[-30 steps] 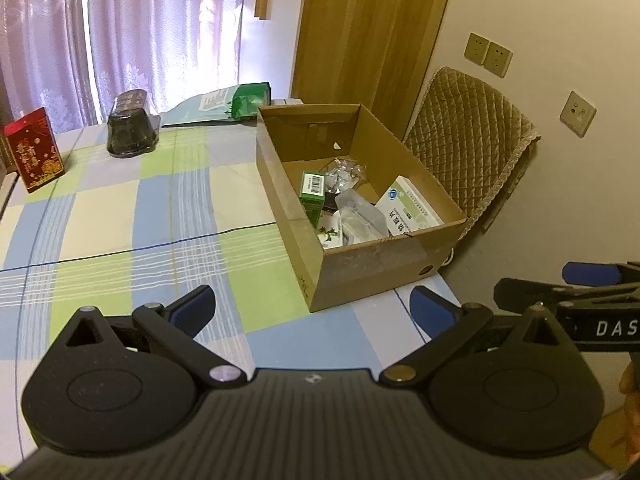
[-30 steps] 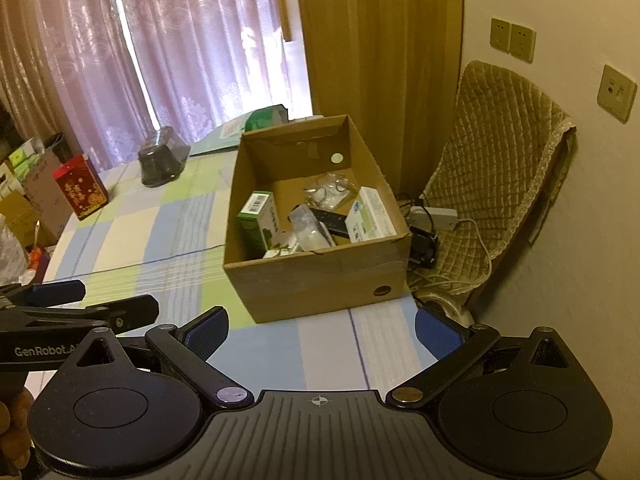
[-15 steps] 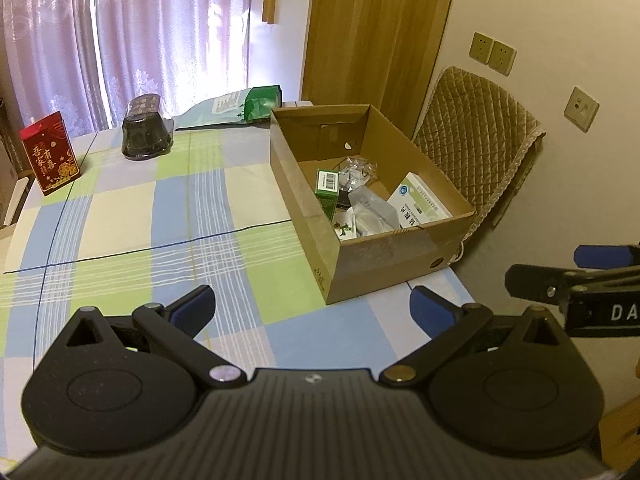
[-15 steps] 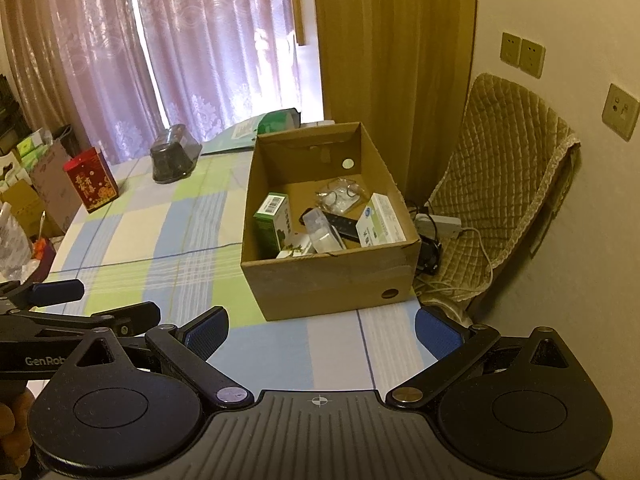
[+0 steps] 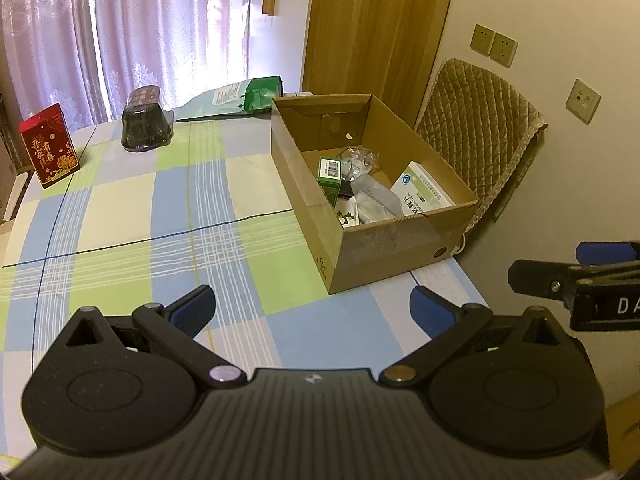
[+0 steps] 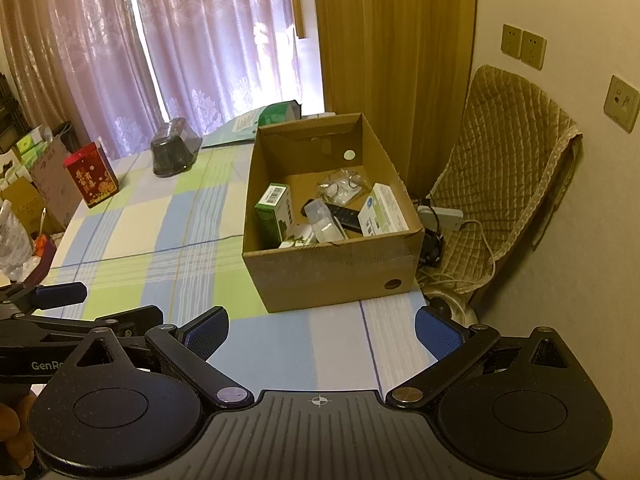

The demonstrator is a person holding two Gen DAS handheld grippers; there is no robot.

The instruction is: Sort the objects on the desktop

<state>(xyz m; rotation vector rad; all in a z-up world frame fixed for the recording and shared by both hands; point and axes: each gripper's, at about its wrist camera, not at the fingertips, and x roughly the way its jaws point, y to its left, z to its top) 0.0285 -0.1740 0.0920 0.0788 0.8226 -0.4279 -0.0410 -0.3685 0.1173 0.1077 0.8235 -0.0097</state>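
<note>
The left gripper is released, its blue-padded fingers spread wide with nothing between them, hovering above the near edge of the tabletop, which is covered in a green, blue and cream checked cloth. The right gripper is likewise released and empty, held just beside the left one; each shows at the other camera's edge.

In the left wrist view, the cardboard box sits on the tabletop at about 1 o'clock from the left gripper, near the right edge. Inside it lie a green carton standing against the left wall, a white medicine box leaning on the right wall, a clear plastic bag toward the back, and a pale packet in the middle. The right wrist view also shows a dark remote among them.

At 11 o'clock, far across the tabletop, stand a red box and a dark lidded container. A green bag lies at 12 o'clock, just behind the cardboard box. A quilted chair stands at 2 o'clock, beside the wall.
</note>
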